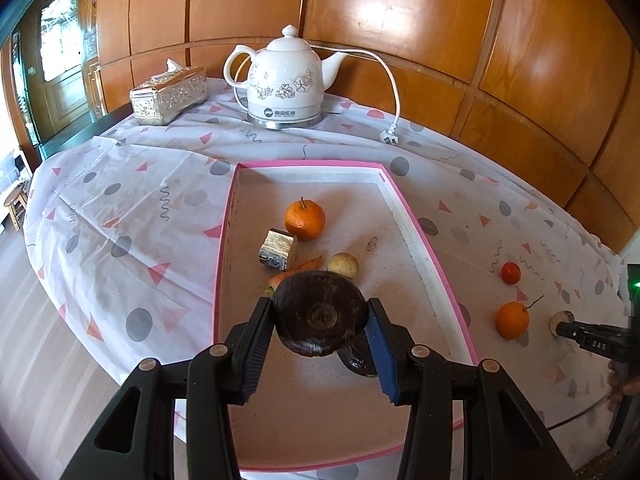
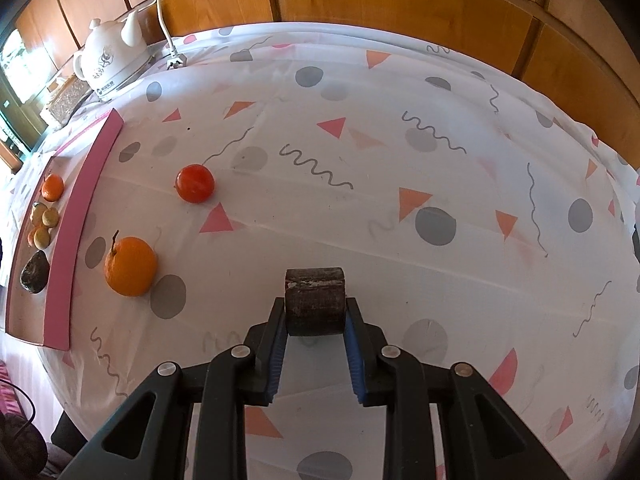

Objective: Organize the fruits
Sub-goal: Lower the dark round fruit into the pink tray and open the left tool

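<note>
My left gripper (image 1: 320, 322) is shut on a dark brown round fruit (image 1: 320, 320) and holds it over the near part of the pink-rimmed tray (image 1: 424, 236). In the tray lie an orange (image 1: 305, 219), a cut brown-and-white chunk (image 1: 278, 249), a carrot (image 1: 298, 271) and a small yellow fruit (image 1: 343, 265). My right gripper (image 2: 316, 312) is shut on a dark cylindrical piece (image 2: 315, 300) just above the tablecloth. To its left on the cloth lie an orange with a stem (image 2: 130, 266) and a red tomato (image 2: 195, 183).
A white kettle (image 1: 286, 80) with its cord and plug (image 1: 390, 136) and a silver tissue box (image 1: 168, 94) stand at the back of the table. A wooden panelled wall runs behind. The table's left edge drops to the floor. The right gripper shows in the left wrist view (image 1: 560, 326).
</note>
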